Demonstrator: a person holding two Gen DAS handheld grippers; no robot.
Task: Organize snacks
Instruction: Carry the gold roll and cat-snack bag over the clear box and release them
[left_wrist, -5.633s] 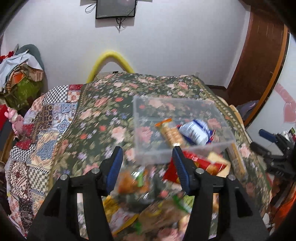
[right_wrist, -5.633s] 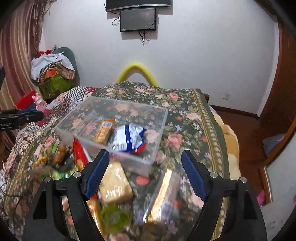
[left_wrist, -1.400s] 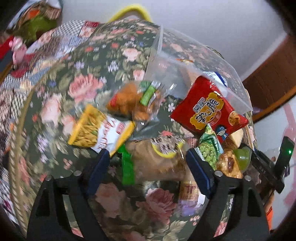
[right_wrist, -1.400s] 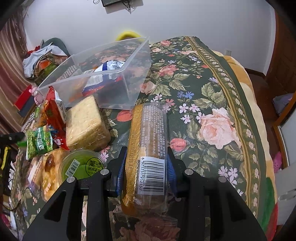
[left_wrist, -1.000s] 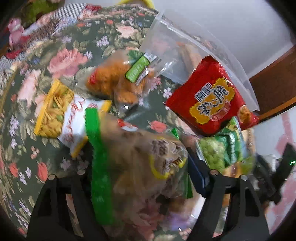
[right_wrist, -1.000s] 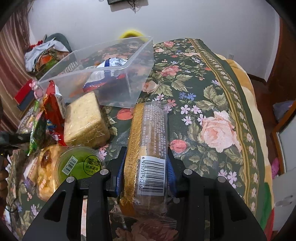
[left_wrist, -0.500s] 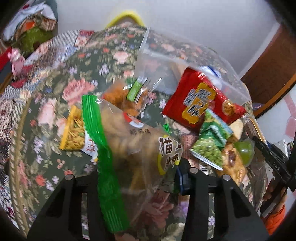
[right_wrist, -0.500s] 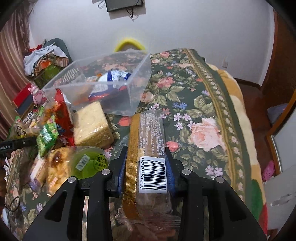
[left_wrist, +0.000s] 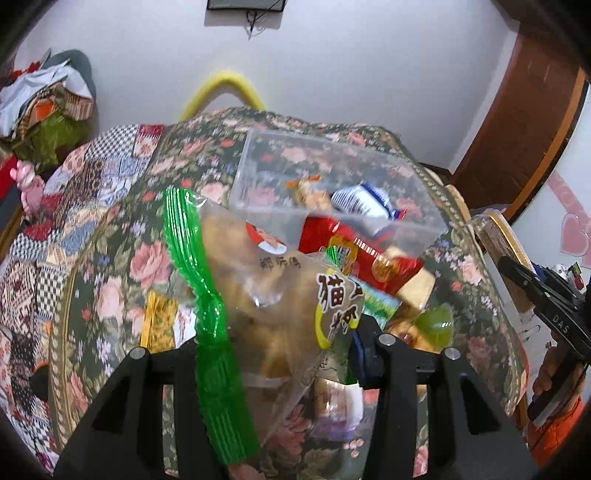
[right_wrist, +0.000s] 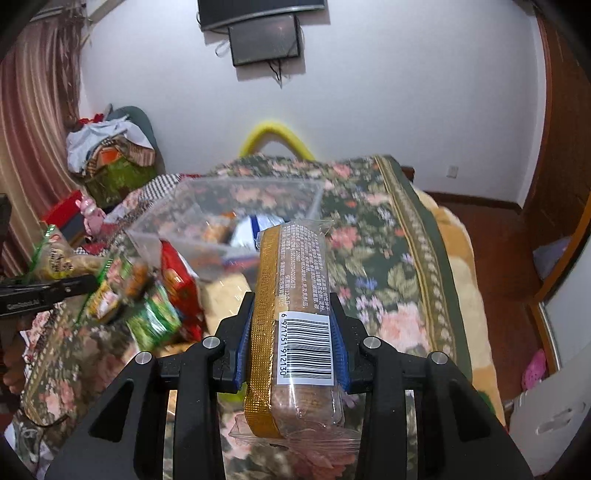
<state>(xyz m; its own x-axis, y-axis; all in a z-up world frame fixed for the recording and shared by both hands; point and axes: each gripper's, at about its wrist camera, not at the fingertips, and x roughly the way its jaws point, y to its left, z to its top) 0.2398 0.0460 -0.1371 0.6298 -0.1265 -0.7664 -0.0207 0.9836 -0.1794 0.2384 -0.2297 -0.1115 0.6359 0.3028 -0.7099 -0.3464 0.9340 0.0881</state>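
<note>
My left gripper (left_wrist: 273, 350) is shut on a clear bag of brown snacks with a green strip (left_wrist: 258, 295) and holds it above the floral bedspread. My right gripper (right_wrist: 293, 332) is shut on a long biscuit pack with a gold strip and barcode (right_wrist: 295, 306), lifted above the bed. A clear plastic bin (left_wrist: 332, 184) lies ahead in both views, also in the right wrist view (right_wrist: 236, 206); it holds a blue-white packet (left_wrist: 365, 201) and an orange snack (left_wrist: 306, 188). The left gripper with its bag also shows at the left of the right wrist view (right_wrist: 48, 288).
Loose snacks lie before the bin: a red packet (left_wrist: 354, 254), a green cup (left_wrist: 436, 325), a yellow packet (left_wrist: 159, 321), green packets (right_wrist: 155, 317), a pale cracker block (right_wrist: 225, 291). The bed edge (right_wrist: 458, 258) drops to the floor at right. Clothes (right_wrist: 110, 158) pile at far left.
Both grippers have risen with their snacks and tilted up toward the bin. The left bag and the biscuit pack are now off the bedspread.
</note>
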